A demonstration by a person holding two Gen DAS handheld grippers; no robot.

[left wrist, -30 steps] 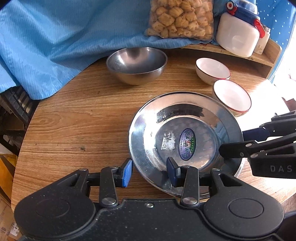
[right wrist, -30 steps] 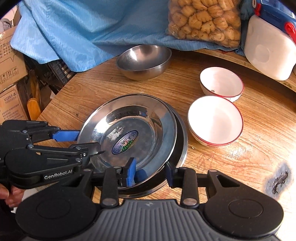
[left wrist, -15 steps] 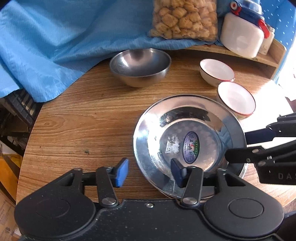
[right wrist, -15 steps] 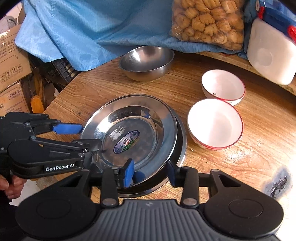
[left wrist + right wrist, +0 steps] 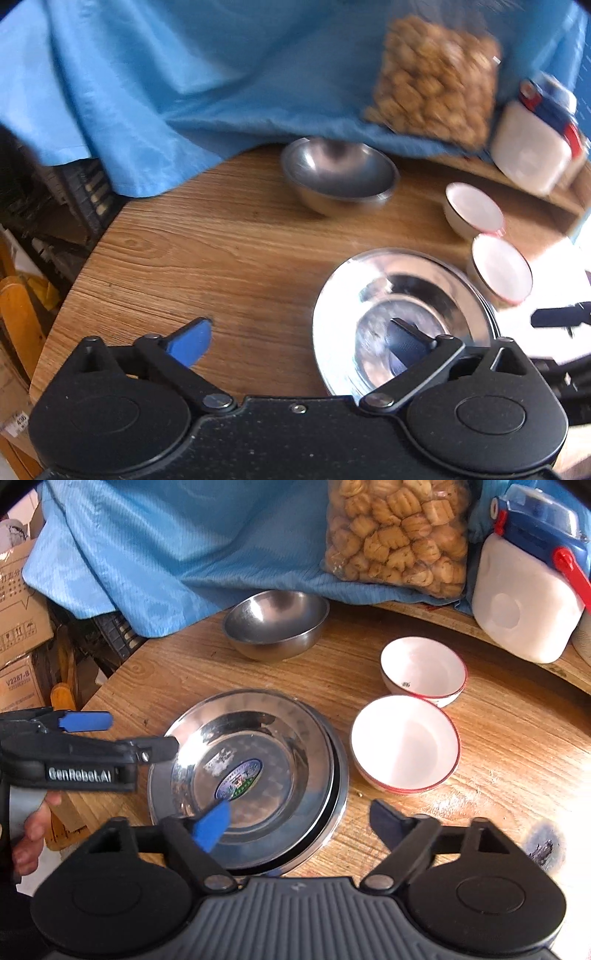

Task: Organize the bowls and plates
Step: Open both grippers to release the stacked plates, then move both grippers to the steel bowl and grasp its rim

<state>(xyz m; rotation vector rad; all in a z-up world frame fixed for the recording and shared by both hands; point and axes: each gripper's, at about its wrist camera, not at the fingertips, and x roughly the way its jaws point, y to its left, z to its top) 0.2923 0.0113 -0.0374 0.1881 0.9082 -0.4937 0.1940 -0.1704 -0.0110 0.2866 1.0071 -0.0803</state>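
So both grippers have just let go. The left gripper [image 5: 295,341] has its jaws spread wide, having just been opening; one blue pad hangs over bare wood, the other over the inside of the top steel plate [image 5: 402,317], not pressing on it. The right gripper [image 5: 299,823] is the same deal: its jaws have just swung apart, wide and released, with the near rim of the plates between them but untouched.

The two steel plates [image 5: 251,771] sit stacked near the middle of the round wooden table [image 5: 517,746], the upper one shifted a bit left so the lower plate's [image 5: 341,775] rim peeks out on the right. There's an oval sticker [image 5: 239,779] in the top plate's well.

Just right of the stack are two white bowls with red rims: the near bowl [image 5: 404,744] and the far bowl [image 5: 423,670], looking like they touch, though I can't say for sure. A steel bowl [image 5: 277,624] sits farther back by the blue cloth [image 5: 166,546]. A bag of snacks [image 5: 399,531] and a white jug [image 5: 524,602] are at the far right. The left view is pretty blurry.
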